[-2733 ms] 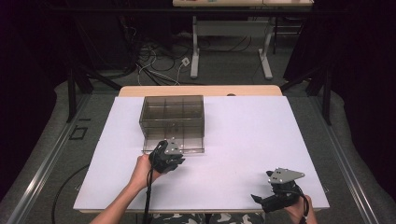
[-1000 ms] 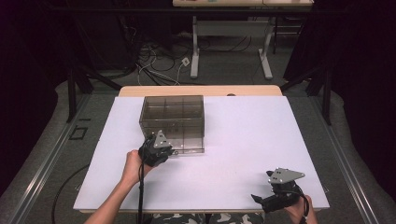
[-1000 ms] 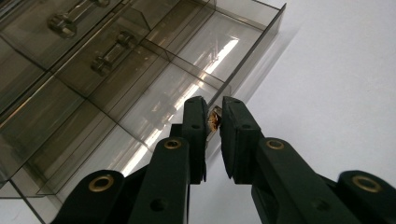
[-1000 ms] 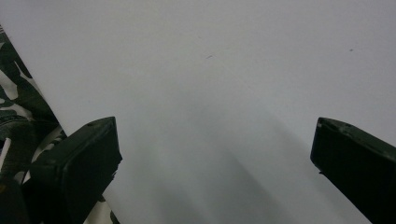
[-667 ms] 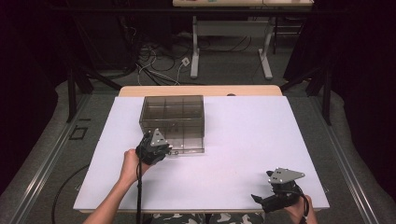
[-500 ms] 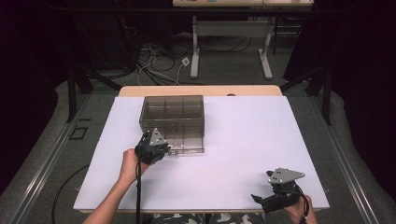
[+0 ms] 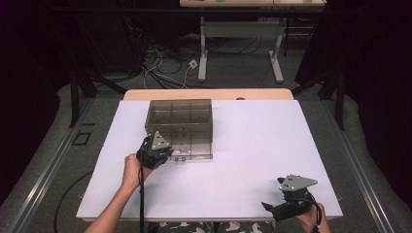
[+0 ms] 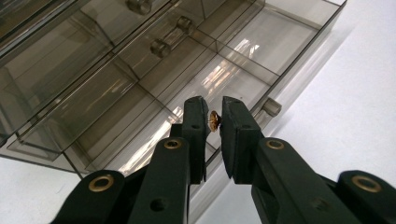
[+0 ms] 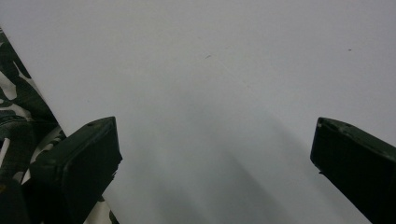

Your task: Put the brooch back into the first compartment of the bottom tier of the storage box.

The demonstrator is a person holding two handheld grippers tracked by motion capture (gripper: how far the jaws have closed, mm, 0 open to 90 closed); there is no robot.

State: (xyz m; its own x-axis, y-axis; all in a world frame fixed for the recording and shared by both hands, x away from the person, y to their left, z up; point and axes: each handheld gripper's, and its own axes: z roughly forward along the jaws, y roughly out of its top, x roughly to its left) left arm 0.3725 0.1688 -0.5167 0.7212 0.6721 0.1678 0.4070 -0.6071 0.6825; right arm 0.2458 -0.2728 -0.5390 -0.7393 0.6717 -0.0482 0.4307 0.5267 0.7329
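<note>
A smoky see-through drawer cabinet [image 7: 180, 121] stands on the white table [image 7: 252, 145], left of the middle. Its bottom drawer [image 8: 243, 60] is pulled out and shows several bare compartments. My left gripper [image 7: 154, 150] is at the cabinet's front left corner. In the left gripper view it [image 8: 214, 114] is shut on a small brass piece [image 8: 214, 120], which hangs over the drawer's front edge. My right gripper [image 7: 286, 201] rests near the table's front right edge, and in the right gripper view it [image 9: 215, 140] stands wide open with nothing between its fingers.
Round knobs [image 8: 161, 46] stick out from the upper drawers. Camouflage trousers [image 9: 14, 107] show past the table's near edge. A desk frame and cables [image 7: 233, 48] lie on the floor beyond the table. White tabletop [image 7: 272, 126] stretches to the right of the cabinet.
My left gripper has moved left along the cabinet's front, from near its middle to its left corner, then held nearly still. The right gripper has not moved.
</note>
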